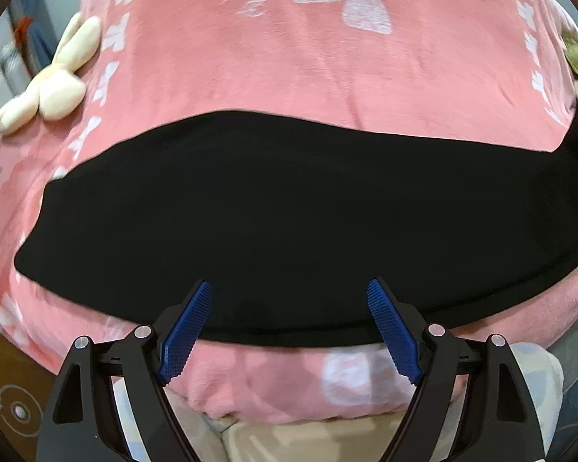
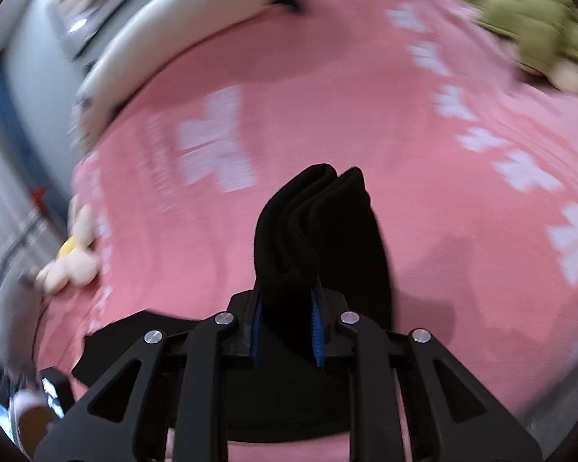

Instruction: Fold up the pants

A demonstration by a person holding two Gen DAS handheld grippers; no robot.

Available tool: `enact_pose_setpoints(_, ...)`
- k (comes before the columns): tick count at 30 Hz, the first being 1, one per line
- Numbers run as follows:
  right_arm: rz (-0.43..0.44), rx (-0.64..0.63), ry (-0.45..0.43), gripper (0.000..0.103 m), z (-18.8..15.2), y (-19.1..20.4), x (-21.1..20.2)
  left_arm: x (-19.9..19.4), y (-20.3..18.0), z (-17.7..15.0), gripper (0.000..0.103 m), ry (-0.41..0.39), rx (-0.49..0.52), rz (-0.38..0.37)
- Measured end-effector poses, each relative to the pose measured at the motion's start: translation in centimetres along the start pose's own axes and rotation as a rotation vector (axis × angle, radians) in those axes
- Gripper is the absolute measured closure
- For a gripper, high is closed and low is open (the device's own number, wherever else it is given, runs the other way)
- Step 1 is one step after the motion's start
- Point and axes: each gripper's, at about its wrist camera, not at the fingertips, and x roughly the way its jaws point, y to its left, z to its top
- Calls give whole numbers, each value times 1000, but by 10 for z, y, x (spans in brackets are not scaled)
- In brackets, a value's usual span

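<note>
The black pants (image 1: pixel 269 208) lie stretched left to right across the pink blanket (image 1: pixel 289 69), folded lengthwise. My left gripper (image 1: pixel 291 300) is open and empty, hovering over the pants' near edge. In the right wrist view, my right gripper (image 2: pixel 287 308) is shut on a bunched end of the pants (image 2: pixel 312 223), which stands up in folds above the blue pads (image 2: pixel 316 327) and is lifted off the blanket (image 2: pixel 443 211).
A cream plush toy (image 1: pixel 54 81) lies at the blanket's left side and also shows in the right wrist view (image 2: pixel 73 261). A green plush (image 2: pixel 539 27) lies far right. A white pillow (image 2: pixel 165 30) lies at the far left. The bed's near edge is below my left gripper.
</note>
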Motion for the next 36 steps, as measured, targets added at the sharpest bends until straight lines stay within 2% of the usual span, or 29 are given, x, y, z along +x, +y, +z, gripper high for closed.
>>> enact_pose_setpoints(4,102,-110,70,84,-12,84,38,-1,41,-11,22,6,-65,-4)
enact_pose_setpoints(7,153,-186,157,84,-38,141,77,-1,74,-22,22,13,-110,1)
enact_pose_setpoints(9,178,-238,244,84,-68,176,110,-1,93,-28,22,17,-131,4)
enact_pose_setpoints(13,200,-291,394,80,-126,206,154,0,124,-36,22,16,-160,17)
enact_pose_setpoints(14,188,-330,451,79,-147,213,168,-1,127,-37,22,15,-165,14)
enact_pose_setpoints(16,151,-358,485,77,-164,217,174,-1,135,-38,22,11,-173,1)
enact_pose_setpoints(18,141,-361,448,65,-163,219,156,-1,141,-38,22,11,-180,-18)
enact_pose_setpoints(19,145,-342,412,62,-155,217,142,-1,145,-37,22,8,-186,-35)
enact_pose_setpoints(20,132,-312,349,52,-142,210,121,-2,149,-37,22,4,-197,-53)
enact_pose_setpoints(21,95,-288,296,40,-128,200,104,-3,154,-36,22,-3,-221,-76)
enact_pose_setpoints(23,-43,-252,208,28,-106,171,74,-4,167,-36,21,-21,-280,-118)
enact_pose_setpoints(24,-112,-245,191,26,-99,155,65,-4,171,-37,21,-29,-302,-130)
enact_pose_setpoints(26,-223,-212,213,26,-94,117,58,-3,183,-36,21,-47,-360,-171)
enact_pose_setpoints(28,-253,-138,255,26,-95,87,60,0,199,-34,21,-63,-421,-228)
enact_pose_setpoints(30,-202,-31,305,26,-103,60,68,4,217,-32,22,-65,-493,-267)
enact_pose_setpoints(32,-160,36,346,28,-118,52,82,3,236,-32,22,-72,-574,-289)
enact_pose_setpoints(34,-141,55,367,38,-130,53,96,-5,252,-34,22,-104,-631,-261)
enact_pose_setpoints(35,-167,23,352,62,-132,59,98,-7,253,-34,22,-108,-631,-249)
enact_pose_setpoints(36,-141,11,345,77,-130,67,97,-10,254,-34,22,-111,-621,-226)
